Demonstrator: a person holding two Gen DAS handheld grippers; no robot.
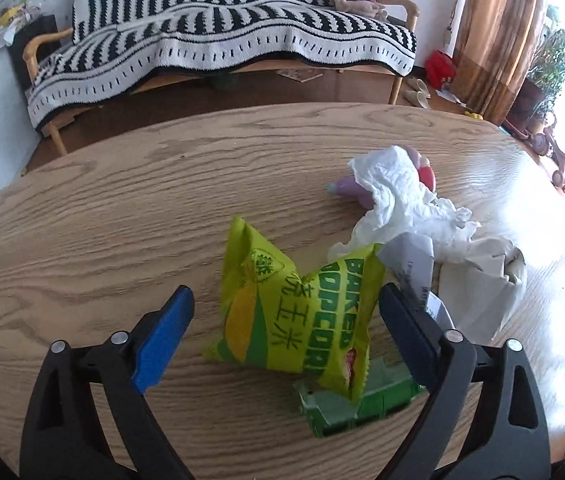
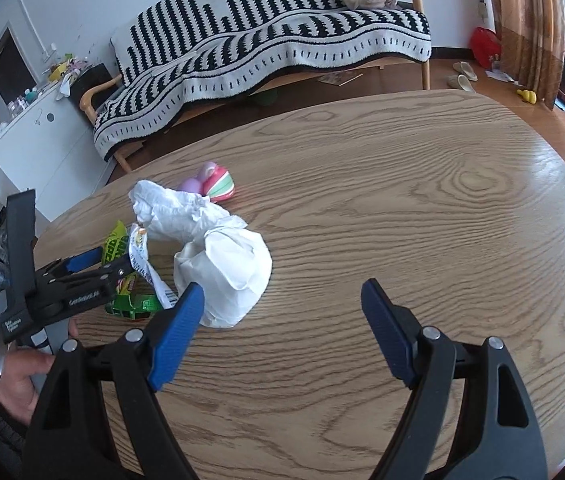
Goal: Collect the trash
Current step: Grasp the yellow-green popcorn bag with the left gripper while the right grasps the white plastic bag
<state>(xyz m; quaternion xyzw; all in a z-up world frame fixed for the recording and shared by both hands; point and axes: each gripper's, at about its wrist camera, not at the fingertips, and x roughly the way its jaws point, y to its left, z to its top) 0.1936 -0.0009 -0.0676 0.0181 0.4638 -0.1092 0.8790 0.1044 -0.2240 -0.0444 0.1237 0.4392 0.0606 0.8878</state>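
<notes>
A yellow-green popcorn bag (image 1: 298,312) lies on the wooden table (image 1: 122,216), between the open fingers of my left gripper (image 1: 286,300). A flattened green carton (image 1: 358,404) lies under it. Beside it are a crumpled white tissue (image 1: 398,200), a white paper bag (image 1: 478,288) and a printed wrapper (image 1: 414,272). In the right wrist view my right gripper (image 2: 282,292) is open and empty, its left finger next to the white paper bag (image 2: 230,272). The left gripper (image 2: 94,266) shows there at the trash pile's left.
A pink, purple and striped toy (image 2: 216,186) lies on the table behind the tissue. A sofa with a black and white blanket (image 1: 218,40) stands beyond the table. A white cabinet (image 2: 30,152) stands at the left. A curtain (image 1: 498,32) hangs at the right.
</notes>
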